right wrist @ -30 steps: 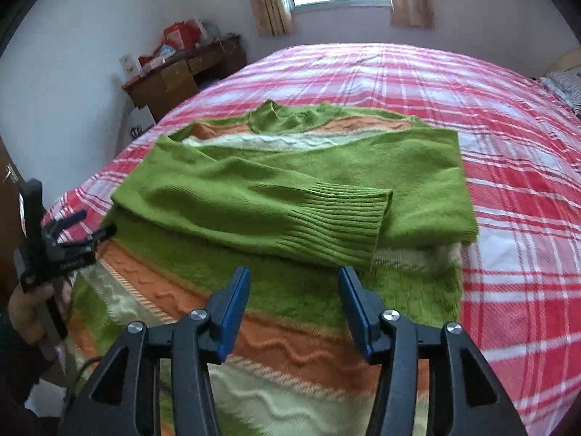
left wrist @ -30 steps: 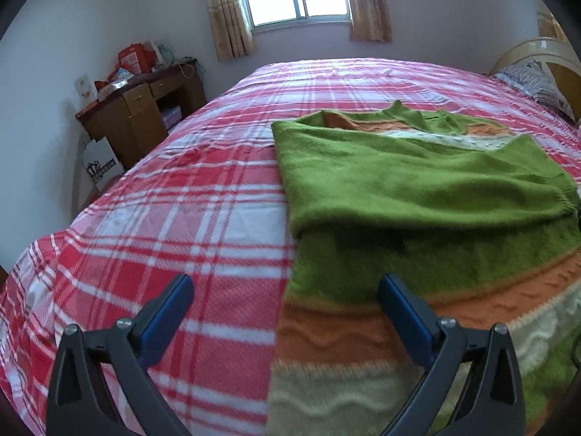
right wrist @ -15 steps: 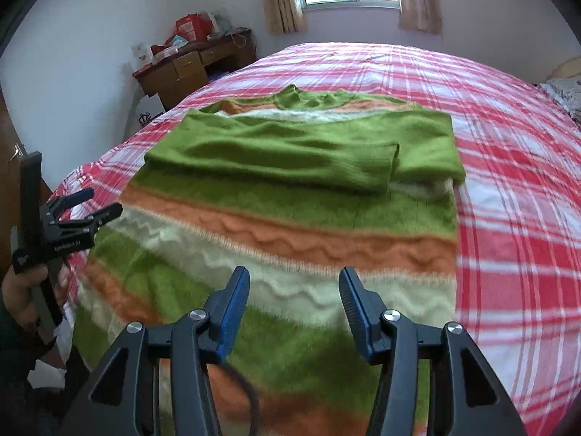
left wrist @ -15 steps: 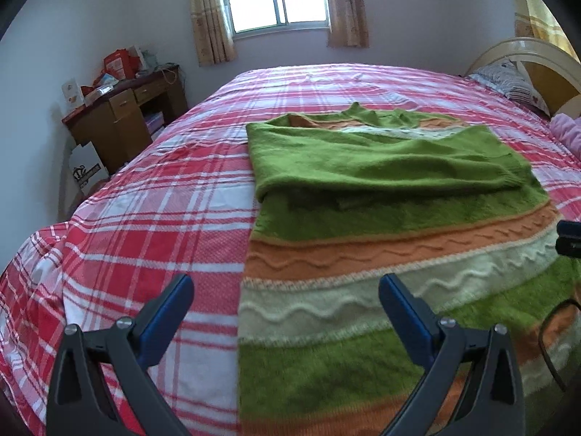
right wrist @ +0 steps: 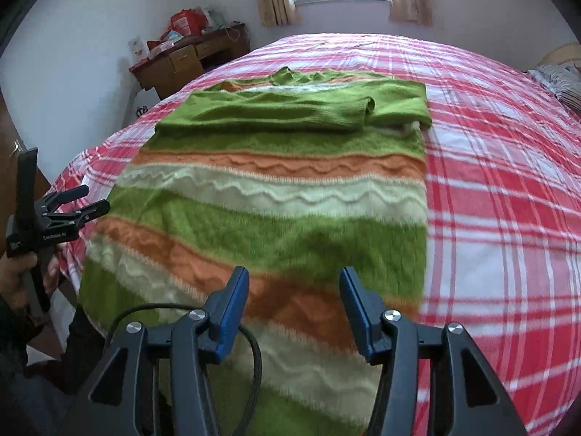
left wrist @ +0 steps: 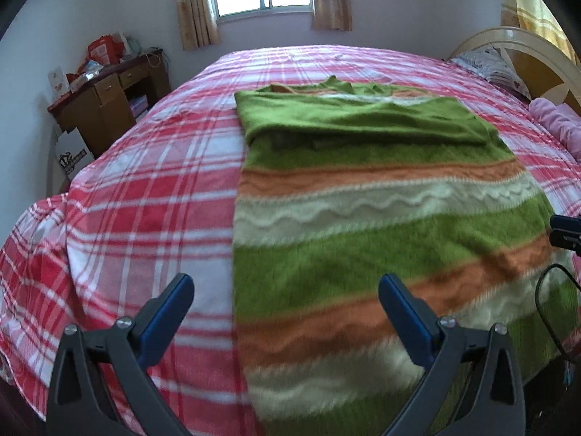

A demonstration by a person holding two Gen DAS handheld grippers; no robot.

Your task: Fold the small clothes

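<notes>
A green, orange and cream striped sweater (left wrist: 381,225) (right wrist: 276,210) lies flat on the red plaid bed (left wrist: 145,196) (right wrist: 508,181). Its green sleeves (right wrist: 290,112) are folded across the chest at the far end. My left gripper (left wrist: 285,287) hovers open over the sweater's left edge near the hem, nothing between its fingers. In the right wrist view the left gripper (right wrist: 83,201) shows at the left, held by a hand (right wrist: 18,276). My right gripper (right wrist: 295,276) stands open above the lower stripes, holding nothing. Its tip (left wrist: 564,230) peeks in at the left view's right edge.
A wooden desk (left wrist: 105,105) (right wrist: 189,61) with clutter stands by the far left wall, a white box (left wrist: 72,154) beside it. A headboard (left wrist: 526,54), a pillow (left wrist: 490,69) and a pink blanket (left wrist: 559,127) sit at the right. A black cable (right wrist: 250,363) hangs near the right gripper.
Both grippers have drawn back from the folded sleeves toward the sweater's hem, so the whole striped body now shows. Both stayed open.
</notes>
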